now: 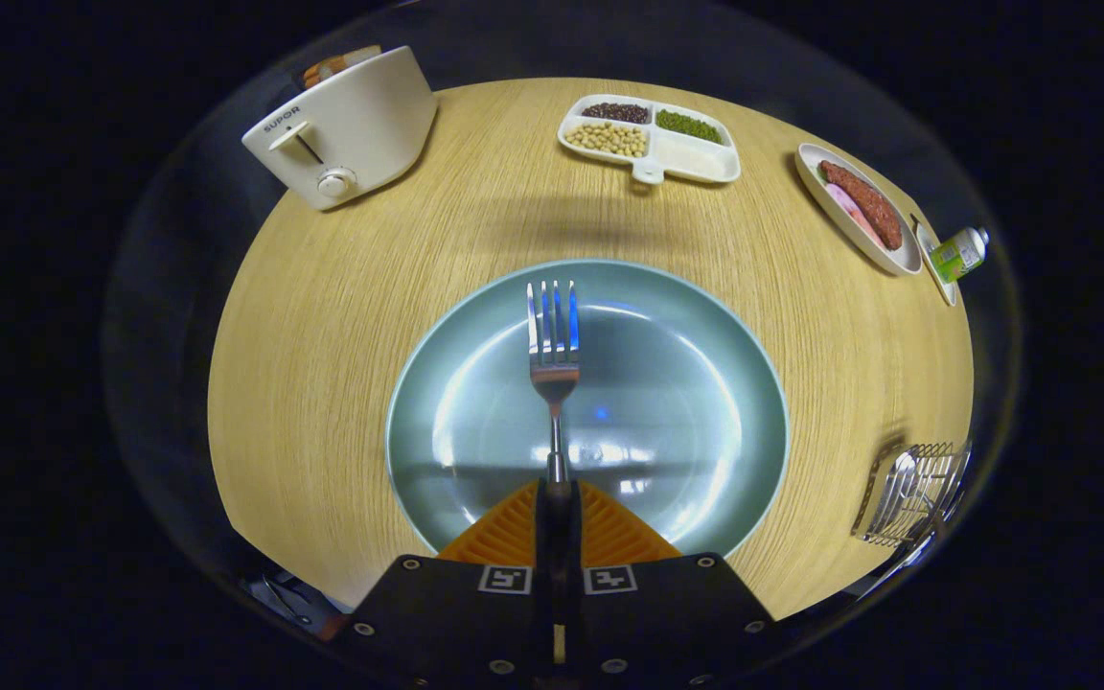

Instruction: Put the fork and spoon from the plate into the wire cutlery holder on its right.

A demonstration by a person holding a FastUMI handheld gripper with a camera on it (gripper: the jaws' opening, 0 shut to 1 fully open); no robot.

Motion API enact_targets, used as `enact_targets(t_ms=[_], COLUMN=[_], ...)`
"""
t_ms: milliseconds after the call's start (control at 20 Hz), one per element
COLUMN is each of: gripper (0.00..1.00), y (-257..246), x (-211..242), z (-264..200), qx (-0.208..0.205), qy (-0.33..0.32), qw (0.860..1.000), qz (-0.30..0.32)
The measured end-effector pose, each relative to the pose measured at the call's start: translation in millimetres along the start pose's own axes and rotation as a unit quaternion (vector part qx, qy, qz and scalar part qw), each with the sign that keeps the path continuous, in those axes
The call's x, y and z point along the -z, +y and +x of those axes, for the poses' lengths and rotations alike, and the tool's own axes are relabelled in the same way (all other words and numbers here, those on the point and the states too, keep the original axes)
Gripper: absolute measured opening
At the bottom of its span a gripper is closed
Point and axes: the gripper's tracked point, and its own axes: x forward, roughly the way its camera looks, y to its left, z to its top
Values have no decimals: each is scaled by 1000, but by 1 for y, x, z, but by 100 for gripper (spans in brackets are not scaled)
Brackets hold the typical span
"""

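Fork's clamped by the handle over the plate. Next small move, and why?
Probably carry it right, toward the wire cutlery holder. The gripper is shut on the fork, tines pointing ahead over the plate, so the grasp looks done. The holder stands off the plate's right rim, and a utensil seems to be in it already.

Round pale wooden table [341,316] in a dark booth, lit from overhead

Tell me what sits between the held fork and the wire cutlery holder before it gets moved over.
Nothing visible blocks the way. The gripper is shut on the fork by its handle, tines pointing ahead over the plate. Between the plate's right rim and the wire cutlery holder lies only bare table.
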Motion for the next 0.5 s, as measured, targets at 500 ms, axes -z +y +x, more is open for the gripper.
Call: enact_targets(t_ms=[500], gripper=[5], y=[-68], x=[10], z=[-82], qx=[-15], qy=[-70], qw=[997], qz=[23])
